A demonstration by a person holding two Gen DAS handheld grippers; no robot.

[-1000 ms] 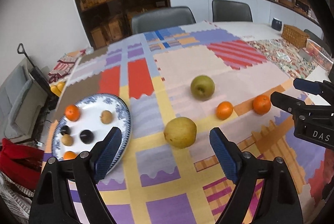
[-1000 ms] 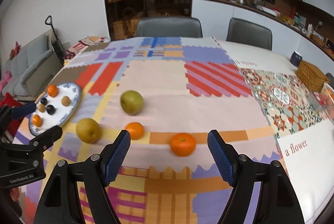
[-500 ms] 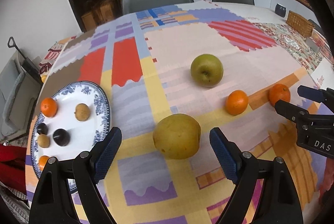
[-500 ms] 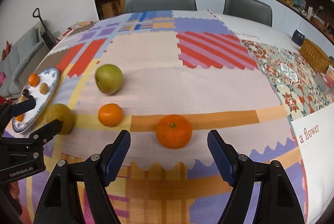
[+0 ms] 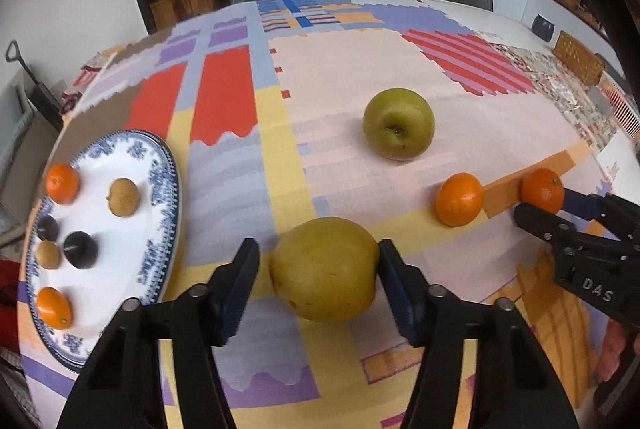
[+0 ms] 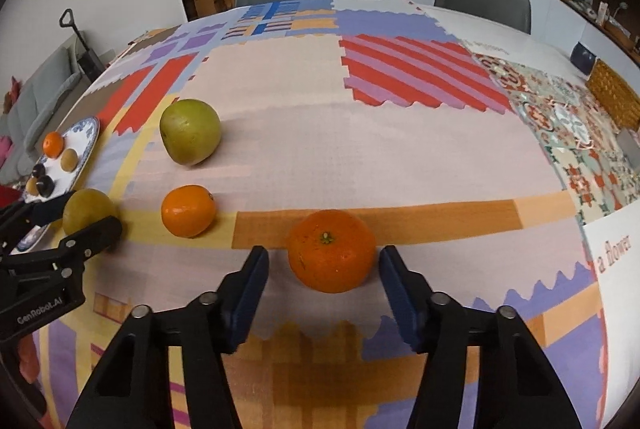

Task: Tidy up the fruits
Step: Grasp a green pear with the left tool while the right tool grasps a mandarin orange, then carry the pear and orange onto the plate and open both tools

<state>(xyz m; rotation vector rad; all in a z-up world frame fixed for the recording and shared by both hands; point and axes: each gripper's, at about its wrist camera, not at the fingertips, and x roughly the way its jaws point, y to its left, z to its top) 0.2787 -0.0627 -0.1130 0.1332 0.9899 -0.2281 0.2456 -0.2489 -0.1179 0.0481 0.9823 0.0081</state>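
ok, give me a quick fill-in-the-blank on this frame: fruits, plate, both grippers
1. The left gripper has its open jaws either side of the yellow ____.
2. The right gripper brackets an ____.
3. The blue-and-white plate holds ____ small fruits.
4. The green apple rests on the ____, not the plate.

Missing words: pear; orange; six; tablecloth

Glazed ceramic plate [image 5: 160, 189] — matt woven tablecloth [image 5: 340, 69] — dimpled, slightly glossy orange [image 6: 332, 257]
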